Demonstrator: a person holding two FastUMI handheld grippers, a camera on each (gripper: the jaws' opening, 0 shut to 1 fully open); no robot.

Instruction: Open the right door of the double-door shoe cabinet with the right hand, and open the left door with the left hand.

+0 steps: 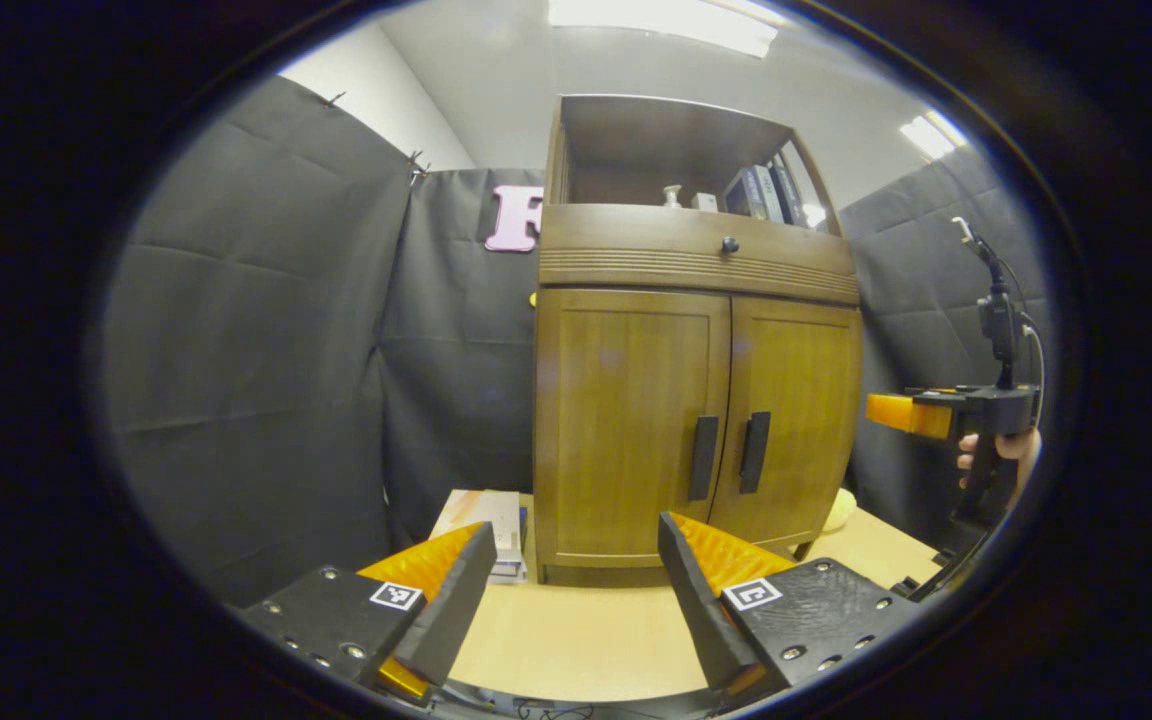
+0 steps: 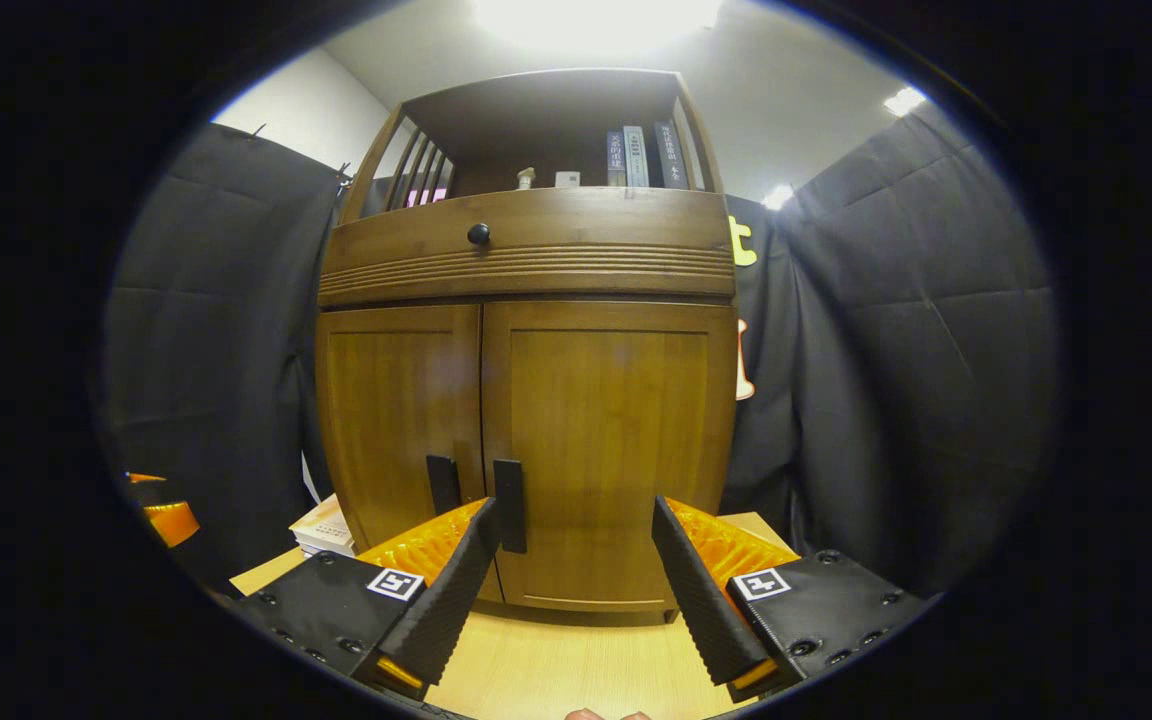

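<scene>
In the left gripper view, the brown wooden double-door shoe cabinet [image 1: 696, 400] is seen standing upright on the pale wooden tabletop [image 1: 576, 640], set back from the near edge so that bare table lies between it and the left gripper [image 1: 576, 540], whose fingers are spread wide with nothing between them. Both doors are shut; the left door [image 1: 631, 420] and right door [image 1: 796, 420] meet at a centre seam, flanked by two dark vertical bar handles [image 1: 704, 458]. A stack of books [image 1: 486, 525] is placed on the table just beside the cabinet's left edge. The right gripper [image 1: 901, 413] is held by a hand [image 1: 1001, 455] in open air off the cabinet's right side, apart from it. In the right gripper view, the cabinet is faced from close in, the right door [image 2: 606, 450] is closed, and the right gripper [image 2: 576, 520] is spread open, its fingers near but not touching the handles [image 2: 509, 505]. Open tabletop [image 2: 556, 670] is left before the cabinet's base.
</scene>
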